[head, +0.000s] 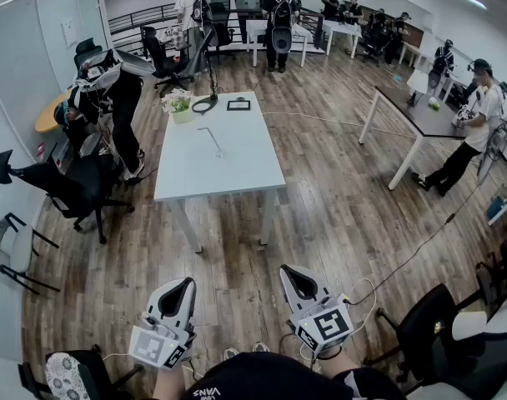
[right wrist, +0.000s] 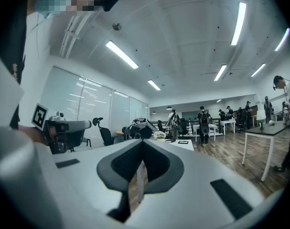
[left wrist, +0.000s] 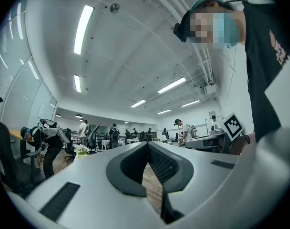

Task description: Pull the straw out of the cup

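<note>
- The left gripper [head: 184, 284] and the right gripper [head: 293, 273] are hanging low over the wooden floor [head: 337, 215], jaws pressed together, gripping nothing.
- A thin bent straw [head: 210, 140] is lying on the white table [head: 241, 163], well apart from both.

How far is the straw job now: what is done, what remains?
Done: unclear; a thin white bent thing, perhaps the straw, lies on the white table; no cup is recognisable. In hand: nothing; left gripper and right gripper are shut, empty, away from it. Left: approaching.

I see an open-plan office: white desks [head: 237, 165], swivel chairs [head: 70, 192], wood floor [head: 337, 223], ceiling strip lights [left wrist: 83, 28], ppl standing abt.
</note>
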`<control>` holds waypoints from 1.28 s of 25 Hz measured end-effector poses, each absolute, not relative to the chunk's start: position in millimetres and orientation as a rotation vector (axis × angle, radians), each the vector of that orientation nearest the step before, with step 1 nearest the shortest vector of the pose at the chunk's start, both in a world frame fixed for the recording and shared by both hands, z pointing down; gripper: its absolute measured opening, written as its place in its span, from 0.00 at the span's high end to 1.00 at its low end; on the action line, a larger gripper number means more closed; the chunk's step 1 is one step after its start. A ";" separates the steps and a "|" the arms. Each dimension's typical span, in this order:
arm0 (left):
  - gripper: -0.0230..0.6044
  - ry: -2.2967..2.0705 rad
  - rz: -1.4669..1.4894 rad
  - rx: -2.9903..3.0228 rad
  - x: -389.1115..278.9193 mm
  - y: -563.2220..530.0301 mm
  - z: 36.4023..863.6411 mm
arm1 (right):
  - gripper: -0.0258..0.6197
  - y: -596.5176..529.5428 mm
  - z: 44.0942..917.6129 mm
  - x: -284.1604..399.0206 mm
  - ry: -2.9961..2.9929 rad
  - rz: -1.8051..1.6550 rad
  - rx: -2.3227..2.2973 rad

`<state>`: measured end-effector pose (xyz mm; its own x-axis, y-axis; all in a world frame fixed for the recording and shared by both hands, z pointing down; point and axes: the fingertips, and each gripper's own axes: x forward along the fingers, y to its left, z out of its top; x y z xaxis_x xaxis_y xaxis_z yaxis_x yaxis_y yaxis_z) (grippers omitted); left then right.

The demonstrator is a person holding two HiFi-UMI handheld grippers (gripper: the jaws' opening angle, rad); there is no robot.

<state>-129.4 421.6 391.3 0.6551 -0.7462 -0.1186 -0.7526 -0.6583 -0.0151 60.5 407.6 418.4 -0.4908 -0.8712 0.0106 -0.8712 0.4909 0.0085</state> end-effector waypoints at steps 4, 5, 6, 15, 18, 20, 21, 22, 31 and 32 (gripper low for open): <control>0.95 1.271 0.157 -2.803 -127.1 421.0 391.9 | 0.94 407.3 419.3 62.5 -2.705 0.001 1.576; 0.95 1.272 0.156 -2.802 -126.9 421.0 391.9 | 0.94 407.4 419.1 62.5 -2.706 0.002 1.575; 0.95 1.272 0.155 -2.802 -126.7 421.0 391.9 | 0.94 407.6 419.0 62.4 -2.706 0.002 1.575; 0.95 1.292 0.150 -2.811 -117.4 418.1 398.5 | 0.93 403.0 417.6 74.9 -2.733 0.000 1.595; 0.95 1.306 0.149 -2.810 -113.3 415.1 400.3 | 0.93 399.1 419.8 80.3 -2.730 0.008 1.595; 0.95 1.316 0.147 -2.807 -110.1 412.7 401.6 | 0.93 396.2 421.1 83.1 -2.732 0.010 1.586; 0.95 1.320 0.146 -2.807 -107.7 411.2 402.3 | 0.93 394.4 421.6 85.0 -2.733 0.008 1.581; 0.95 1.324 0.143 -2.806 -104.7 409.3 403.1 | 0.93 392.2 422.1 87.1 -2.735 0.007 1.573; 0.95 1.380 0.104 -2.800 -92.2 387.1 422.4 | 0.93 364.9 444.7 96.1 -2.747 0.056 1.504; 0.95 1.391 0.100 -2.799 -93.8 382.7 424.4 | 0.93 360.5 446.1 93.8 -2.749 0.060 1.499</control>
